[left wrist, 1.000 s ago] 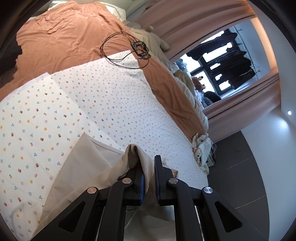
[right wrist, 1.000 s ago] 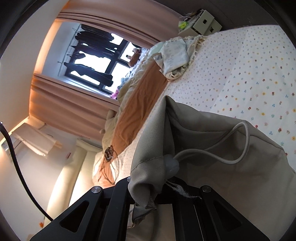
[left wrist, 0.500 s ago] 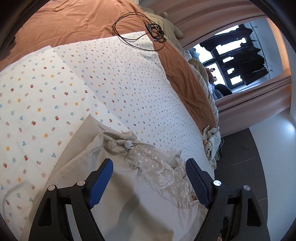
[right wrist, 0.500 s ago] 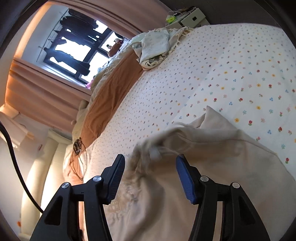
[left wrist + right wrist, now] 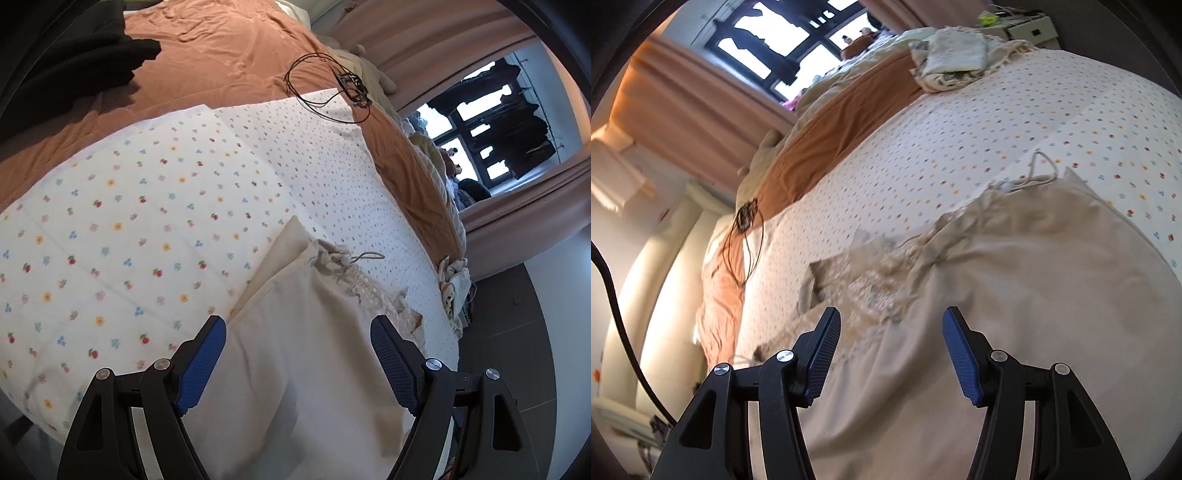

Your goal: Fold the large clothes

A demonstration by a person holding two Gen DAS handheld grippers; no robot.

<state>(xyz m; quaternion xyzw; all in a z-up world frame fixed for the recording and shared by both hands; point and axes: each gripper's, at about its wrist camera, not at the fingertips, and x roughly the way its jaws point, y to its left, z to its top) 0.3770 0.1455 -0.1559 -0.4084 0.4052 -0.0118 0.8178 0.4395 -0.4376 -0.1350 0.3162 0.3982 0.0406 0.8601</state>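
The beige garment lies flat on the floral sheet of the bed, its long axis running from the near bed edge toward the window, gathered drawstring end farthest. Bare sheet stays open all around that end. Both the left gripper and right gripper have just opened their fingers; they hold nothing, spread above the cloth.
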